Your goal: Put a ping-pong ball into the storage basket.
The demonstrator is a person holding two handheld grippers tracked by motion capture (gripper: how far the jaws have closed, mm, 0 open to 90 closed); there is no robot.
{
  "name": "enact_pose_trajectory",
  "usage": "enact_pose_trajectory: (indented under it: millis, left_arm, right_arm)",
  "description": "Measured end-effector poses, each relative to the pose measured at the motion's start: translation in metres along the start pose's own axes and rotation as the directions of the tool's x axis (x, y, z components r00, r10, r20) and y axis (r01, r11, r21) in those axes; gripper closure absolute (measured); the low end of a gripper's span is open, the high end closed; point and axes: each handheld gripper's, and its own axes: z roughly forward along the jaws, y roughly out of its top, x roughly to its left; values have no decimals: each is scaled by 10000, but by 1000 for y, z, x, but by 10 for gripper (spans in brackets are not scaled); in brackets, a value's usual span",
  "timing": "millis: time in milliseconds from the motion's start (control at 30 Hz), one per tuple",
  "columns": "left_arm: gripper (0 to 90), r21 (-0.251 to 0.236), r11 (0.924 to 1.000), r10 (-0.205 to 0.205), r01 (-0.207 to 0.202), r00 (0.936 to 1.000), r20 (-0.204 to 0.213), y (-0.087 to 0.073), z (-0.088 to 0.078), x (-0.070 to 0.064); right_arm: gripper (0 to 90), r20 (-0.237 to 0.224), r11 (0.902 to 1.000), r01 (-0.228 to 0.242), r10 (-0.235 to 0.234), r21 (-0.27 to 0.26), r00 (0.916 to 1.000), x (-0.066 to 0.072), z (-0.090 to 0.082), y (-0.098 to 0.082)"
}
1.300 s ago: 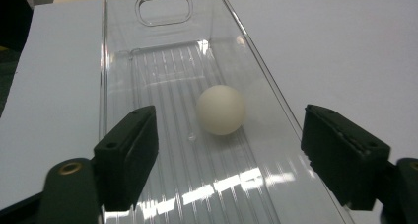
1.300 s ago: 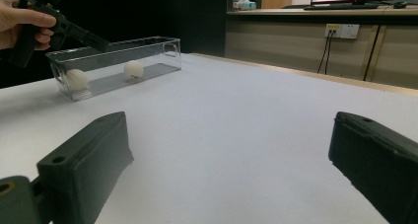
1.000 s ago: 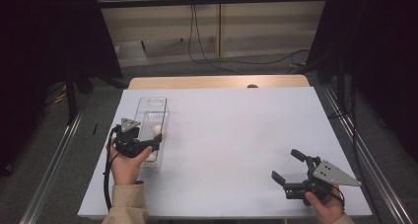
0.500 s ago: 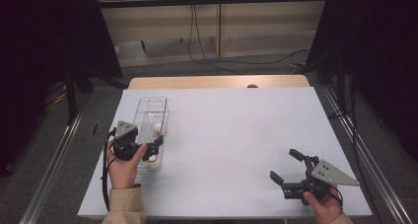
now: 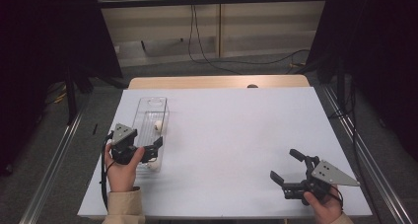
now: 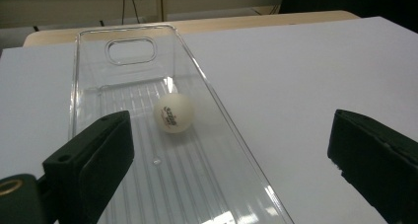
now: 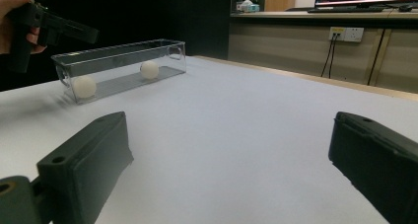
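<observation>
A clear plastic box (image 5: 148, 116) lies lengthwise at the table's left. One white ball (image 5: 158, 126) rests in its middle, and a second white ball (image 5: 154, 166) lies at its near end. My left gripper (image 5: 153, 150) hovers over the near end, open; its jaws have just been opening and nothing is between them. In the left gripper view the middle ball (image 6: 173, 112) sits ahead of the left gripper (image 6: 229, 135). One jaw is above the box (image 6: 123, 86), the other above the table. My right gripper (image 5: 287, 166) stands open near the front right edge, holding nothing.
The white table (image 5: 236, 130) has a wooden strip (image 5: 217, 81) along its far edge. Metal rails run down both sides. The right gripper view shows the box (image 7: 118, 56) with both balls at far left, and a wall socket (image 7: 346, 33) behind.
A white ball that sat at the left gripper's jaws now lies in the box's near end. The left gripper has drawn back slightly toward the person. The right gripper has stayed put.
</observation>
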Motion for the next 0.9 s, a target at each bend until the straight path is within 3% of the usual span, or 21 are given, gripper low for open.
enact_pose_trajectory:
  millis: [367,667,900]
  left_arm:
    - [38,-161,9997,181,-180,9998,50,-7,-6,-3]
    - [37,-492,9988,24,-20,10000,84,-12,-11,-4]
    - [36,-627,9980,125,-118,9999,112,-15,-13,-6]
  right_arm:
    - [19,-13,10000,-5,5,36,10000,0,1,0]
    - [18,-14,10000,-44,44,21,10000,1,1,0]
    - [19,-23,10000,-46,46,14,10000,1,1,0]
